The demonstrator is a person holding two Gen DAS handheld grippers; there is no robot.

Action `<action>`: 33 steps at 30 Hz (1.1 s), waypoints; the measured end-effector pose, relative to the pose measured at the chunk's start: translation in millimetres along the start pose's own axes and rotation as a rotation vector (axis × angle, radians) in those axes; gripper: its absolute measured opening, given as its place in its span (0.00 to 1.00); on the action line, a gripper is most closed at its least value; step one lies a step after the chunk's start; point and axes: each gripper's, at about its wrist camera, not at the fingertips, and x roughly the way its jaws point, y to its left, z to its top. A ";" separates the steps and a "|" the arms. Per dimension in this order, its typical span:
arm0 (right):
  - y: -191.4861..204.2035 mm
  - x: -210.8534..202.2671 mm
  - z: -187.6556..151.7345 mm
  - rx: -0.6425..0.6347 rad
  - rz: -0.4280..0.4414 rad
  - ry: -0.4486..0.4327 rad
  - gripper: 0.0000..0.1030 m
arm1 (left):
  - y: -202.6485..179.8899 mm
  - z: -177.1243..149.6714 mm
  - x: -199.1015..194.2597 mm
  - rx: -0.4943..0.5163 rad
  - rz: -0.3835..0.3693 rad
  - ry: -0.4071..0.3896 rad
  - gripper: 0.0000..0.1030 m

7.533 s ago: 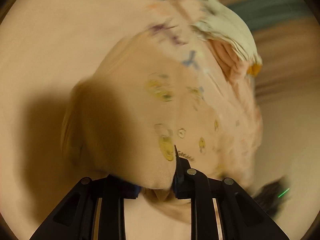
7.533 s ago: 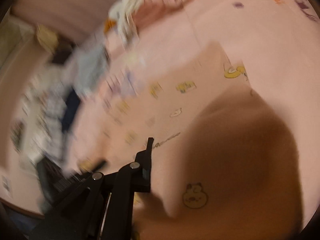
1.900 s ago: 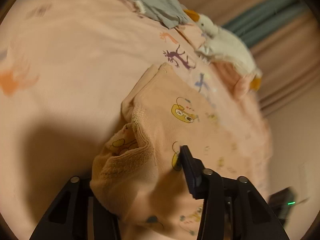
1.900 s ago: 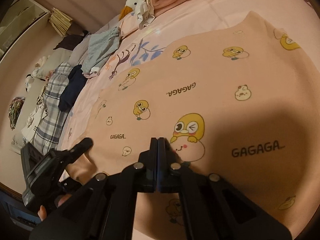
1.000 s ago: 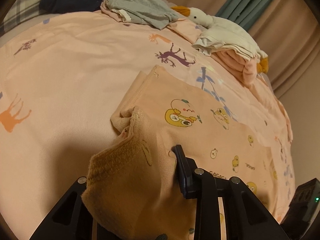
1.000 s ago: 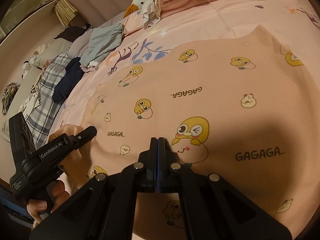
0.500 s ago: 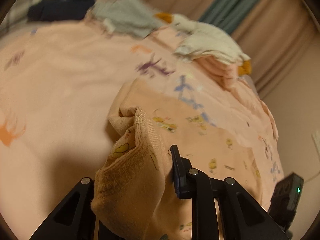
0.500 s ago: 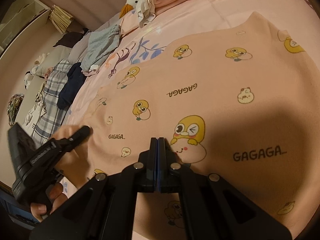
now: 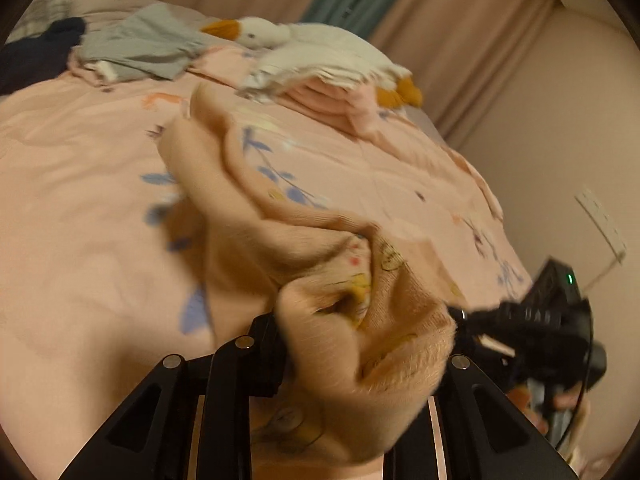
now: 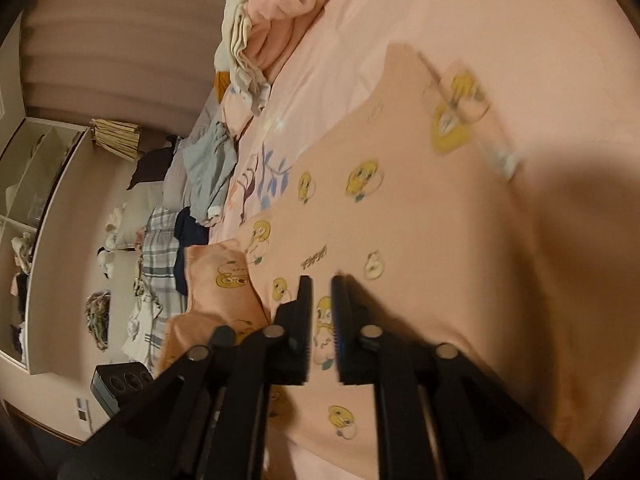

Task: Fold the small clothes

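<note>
A peach garment (image 9: 248, 208) printed with yellow ducks lies on the pink bed sheet (image 9: 80, 160). My left gripper (image 9: 360, 352) is shut on its ribbed hem, bunched and lifted off the bed. One finger (image 9: 268, 344) shows and cloth covers the other. The right gripper's black body (image 9: 552, 312) hangs close to the right of the raised hem. In the right wrist view the garment (image 10: 420, 240) spreads flat with one corner folded over (image 10: 224, 280). My right gripper (image 10: 322, 284) hovers over it, jaws opening, nothing pinched between them.
A white goose plush (image 9: 320, 52) rests on a stack of pink clothes (image 9: 332, 100) at the far side. A grey garment (image 9: 140, 48) and a navy one (image 9: 32, 56) lie beyond. Plaid cloth (image 10: 160, 264), a shelf (image 10: 40, 200) and a black box (image 10: 120, 384) sit past the bed's edge.
My left gripper has carried the hem up and rightward, toward the right gripper, peeling that side off the bed. The right gripper has rolled and its jaws have parted.
</note>
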 end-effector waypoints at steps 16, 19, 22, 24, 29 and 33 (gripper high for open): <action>0.5 -9.0 6.4 0.022 0.072 0.023 0.55 | -30.1 -11.7 -32.0 0.071 -0.312 0.167 0.53; 4.5 -5.0 8.1 0.011 0.086 0.024 0.66 | -41.9 -16.2 -33.9 0.125 -0.358 0.214 0.53; 10.0 0.3 7.8 -0.008 0.074 0.033 0.67 | -39.0 -15.7 -30.0 0.127 -0.292 0.223 0.53; 13.1 2.6 8.5 -0.020 0.058 0.035 0.67 | -25.5 -11.1 -26.1 0.074 -0.210 0.200 0.53; 27.1 13.0 13.2 -0.072 0.042 0.069 0.67 | 6.8 -3.5 -38.5 -0.024 0.030 0.090 0.53; 47.6 37.9 14.7 -0.177 -0.040 0.129 0.67 | 24.9 1.4 -46.7 -0.044 0.158 0.014 0.54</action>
